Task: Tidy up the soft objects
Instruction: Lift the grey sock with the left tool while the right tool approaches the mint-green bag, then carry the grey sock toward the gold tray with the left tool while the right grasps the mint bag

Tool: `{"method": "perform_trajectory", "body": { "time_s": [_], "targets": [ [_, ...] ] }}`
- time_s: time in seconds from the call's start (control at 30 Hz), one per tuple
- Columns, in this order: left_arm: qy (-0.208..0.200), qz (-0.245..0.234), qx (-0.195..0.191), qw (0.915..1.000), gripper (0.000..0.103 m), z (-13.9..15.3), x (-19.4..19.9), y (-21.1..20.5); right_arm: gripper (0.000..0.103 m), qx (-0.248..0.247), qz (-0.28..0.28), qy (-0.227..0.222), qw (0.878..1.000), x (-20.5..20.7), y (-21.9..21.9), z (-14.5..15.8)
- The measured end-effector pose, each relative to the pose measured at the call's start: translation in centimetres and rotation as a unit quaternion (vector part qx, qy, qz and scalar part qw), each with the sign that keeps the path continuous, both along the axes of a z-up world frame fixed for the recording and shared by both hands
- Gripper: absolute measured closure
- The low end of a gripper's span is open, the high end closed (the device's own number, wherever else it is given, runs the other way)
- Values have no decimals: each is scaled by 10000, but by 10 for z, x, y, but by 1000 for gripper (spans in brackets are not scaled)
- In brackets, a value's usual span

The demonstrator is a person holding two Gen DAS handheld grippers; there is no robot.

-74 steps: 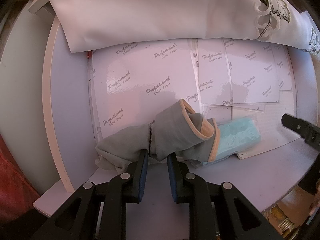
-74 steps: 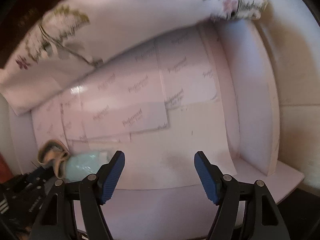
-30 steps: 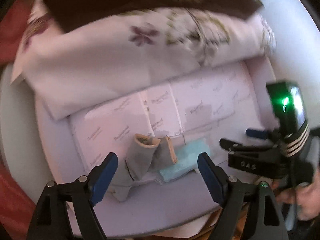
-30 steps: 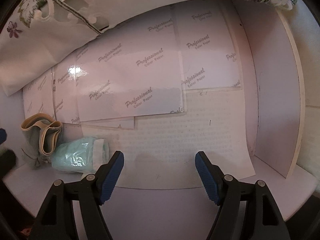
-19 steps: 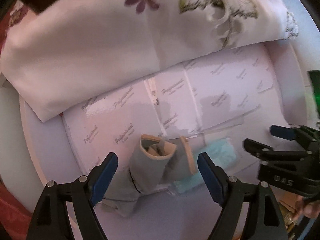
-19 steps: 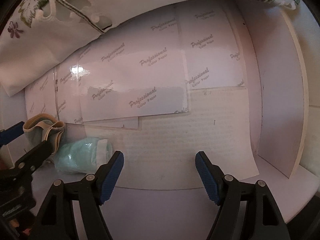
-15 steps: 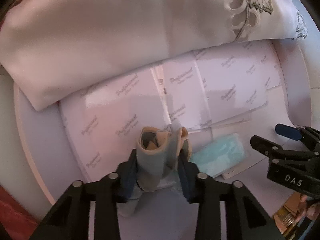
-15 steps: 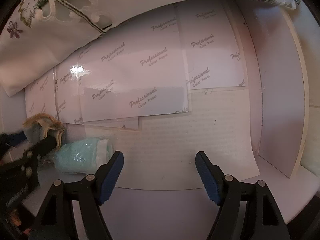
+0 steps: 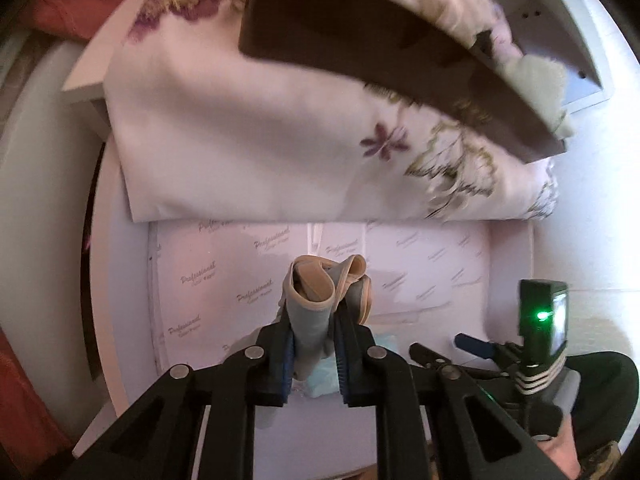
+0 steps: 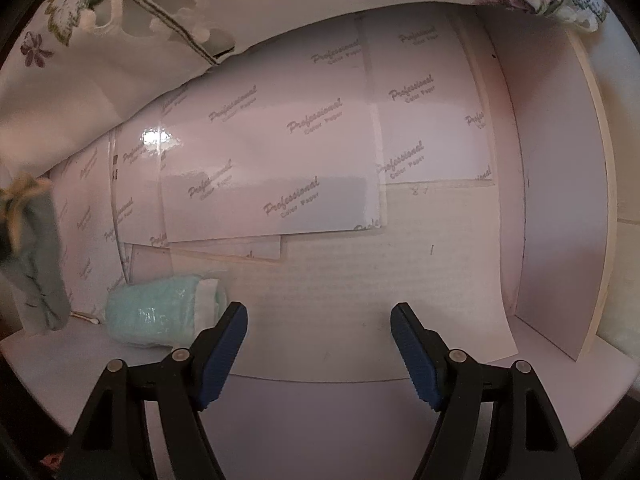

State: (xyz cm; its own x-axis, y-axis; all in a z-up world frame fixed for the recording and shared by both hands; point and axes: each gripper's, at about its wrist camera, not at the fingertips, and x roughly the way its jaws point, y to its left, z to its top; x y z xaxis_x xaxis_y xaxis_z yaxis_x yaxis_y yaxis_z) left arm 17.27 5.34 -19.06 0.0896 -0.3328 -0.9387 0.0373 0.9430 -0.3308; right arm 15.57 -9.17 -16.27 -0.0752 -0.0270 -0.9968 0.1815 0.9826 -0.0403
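Observation:
My left gripper (image 9: 312, 320) is shut on a grey sock with a tan cuff (image 9: 314, 300) and holds it upright, lifted off the shelf. The same grey sock hangs blurred at the left edge of the right wrist view (image 10: 36, 256). A mint-green rolled soft pack in clear wrap (image 10: 160, 310) lies on the white shelf (image 10: 360, 408), partly hidden behind my left fingers in the left wrist view (image 9: 322, 376). My right gripper (image 10: 320, 320) is open and empty, just right of the green pack; it also shows in the left wrist view (image 9: 448, 350).
A white embroidered floral cloth (image 9: 256, 152) drapes over the shelf top under a dark board (image 9: 360, 40). Glossy "Professional Color Paper" sheets (image 10: 280, 168) line the back and floor. A white side panel (image 10: 560, 200) closes the right; red fabric (image 9: 24, 400) is at the left.
My left gripper closed on the grey sock and lifted it up off the shelf, away from the green pack. The right gripper stayed open and nearly still.

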Motion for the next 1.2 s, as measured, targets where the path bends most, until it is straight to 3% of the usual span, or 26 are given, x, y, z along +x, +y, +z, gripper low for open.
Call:
{"method": "perform_trajectory", "body": {
  "time_s": [0.53, 0.67, 0.9, 1.2],
  "targets": [
    [-231, 206, 14, 9995, 87, 19, -8, 6, 28, 441, 89, -246, 9987, -1, 19, 8],
    [-224, 236, 67, 9994, 87, 9, -8, -3, 28, 954, 81, -574, 9937, 5, 31, 20],
    [-260, 164, 177, 9994, 87, 8, -9, -7, 27, 1338, 573, -503, 9881, 6, 71, 15],
    [-341, 50, 297, 9990, 87, 7, -10, -15, 27, 1163, 1011, -322, 9875, -4, 109, -5]
  ]
}}
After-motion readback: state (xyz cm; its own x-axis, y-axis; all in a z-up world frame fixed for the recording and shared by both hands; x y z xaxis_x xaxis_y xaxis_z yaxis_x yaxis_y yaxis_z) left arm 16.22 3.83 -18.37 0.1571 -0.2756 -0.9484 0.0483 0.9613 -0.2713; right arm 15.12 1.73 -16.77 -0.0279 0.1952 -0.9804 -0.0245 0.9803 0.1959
